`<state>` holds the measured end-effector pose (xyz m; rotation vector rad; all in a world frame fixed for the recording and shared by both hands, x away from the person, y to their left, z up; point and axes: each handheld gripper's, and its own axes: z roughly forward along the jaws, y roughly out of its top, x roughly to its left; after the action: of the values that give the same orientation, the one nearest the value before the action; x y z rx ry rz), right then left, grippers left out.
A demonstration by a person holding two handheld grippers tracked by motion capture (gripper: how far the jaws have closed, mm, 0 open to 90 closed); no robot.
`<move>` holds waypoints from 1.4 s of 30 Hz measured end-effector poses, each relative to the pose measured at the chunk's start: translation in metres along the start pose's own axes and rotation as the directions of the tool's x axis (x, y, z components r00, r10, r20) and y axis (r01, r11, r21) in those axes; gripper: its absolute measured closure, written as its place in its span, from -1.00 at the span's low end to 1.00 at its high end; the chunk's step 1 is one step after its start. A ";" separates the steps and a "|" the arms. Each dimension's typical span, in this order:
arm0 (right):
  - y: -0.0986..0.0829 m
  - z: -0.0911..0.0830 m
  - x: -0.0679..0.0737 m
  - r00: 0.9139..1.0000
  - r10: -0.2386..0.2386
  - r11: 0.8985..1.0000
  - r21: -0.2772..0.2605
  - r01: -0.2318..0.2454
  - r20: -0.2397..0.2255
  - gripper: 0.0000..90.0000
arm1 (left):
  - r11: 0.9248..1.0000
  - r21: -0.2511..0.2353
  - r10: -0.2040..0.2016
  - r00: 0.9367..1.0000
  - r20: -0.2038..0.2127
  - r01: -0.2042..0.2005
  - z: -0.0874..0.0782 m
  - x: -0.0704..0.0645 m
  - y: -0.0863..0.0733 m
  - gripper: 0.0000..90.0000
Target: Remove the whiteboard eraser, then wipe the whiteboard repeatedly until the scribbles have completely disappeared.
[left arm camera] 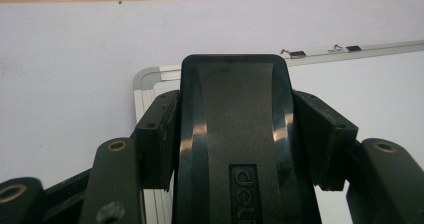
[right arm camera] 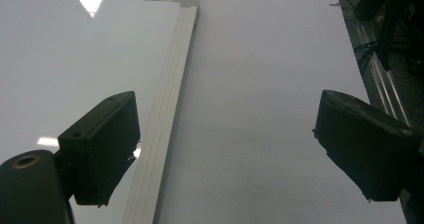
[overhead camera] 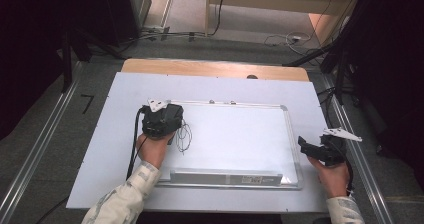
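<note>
Left gripper view: left hand-held gripper (left arm camera: 235, 149) pinches black eraser (left arm camera: 232, 134), jaws pressed on both its flanks, embossed lettering near camera. Eraser sits over left part of whiteboard (overhead camera: 235, 134), beside scribble (overhead camera: 182, 136).
Risk: shallow side grip; eraser may twist or slip under pressure, smear rather than clear.
Risk: cable (overhead camera: 134, 149) trails by wrist, may drag across board.
Right hand-held gripper (right arm camera: 225, 144) spread wide, holding nothing, off board's right frame over white bench (overhead camera: 100, 149).
Risk: board unheld; may slide during wiping.
</note>
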<state>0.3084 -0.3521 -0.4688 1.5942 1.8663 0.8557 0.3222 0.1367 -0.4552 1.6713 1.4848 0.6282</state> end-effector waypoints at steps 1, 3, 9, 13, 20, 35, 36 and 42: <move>0.000 0.000 0.000 1.000 0.002 1.000 0.001 -0.002 0.000 -0.79 | 1.000 -0.002 -0.002 1.000 0.001 0.002 0.000 0.000 0.000 -0.10; 0.000 0.000 0.000 1.000 0.003 1.000 0.000 -0.003 -0.002 -0.79 | 1.000 -0.003 -0.001 1.000 0.001 0.001 0.000 0.000 0.000 -0.10; 0.001 0.001 0.000 1.000 0.005 1.000 0.002 -0.005 -0.004 -0.79 | 1.000 -0.007 -0.004 1.000 0.009 0.004 -0.001 0.000 0.001 -0.10; 0.003 0.003 0.003 1.000 0.004 1.000 0.005 -0.004 -0.005 -0.79 | 1.000 -0.002 -0.007 1.000 0.012 0.007 0.001 0.002 0.001 -0.10; 0.003 0.003 0.006 1.000 -0.010 1.000 0.004 0.010 -0.008 -0.78 | 1.000 -0.013 0.002 1.000 0.006 -0.002 0.001 0.000 -0.001 -0.10; -0.002 -0.003 -0.001 1.000 0.004 1.000 0.000 -0.004 0.001 -0.78 | 1.000 -0.008 -0.003 1.000 0.010 0.003 0.005 -0.001 -0.001 -0.10; -0.002 -0.003 0.000 1.000 0.005 1.000 0.001 -0.005 0.000 -0.78 | 1.000 -0.006 0.001 1.000 0.011 -0.001 0.005 -0.001 -0.001 -0.10; -0.001 -0.001 0.001 1.000 -0.004 1.000 0.004 0.004 0.001 -0.78 | 1.000 0.001 0.003 1.000 0.025 -0.003 0.007 -0.002 -0.002 -0.10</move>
<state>0.3073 -0.3517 -0.4690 1.5928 1.8705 0.8500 0.3258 0.1327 -0.4603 1.6767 1.4653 0.6056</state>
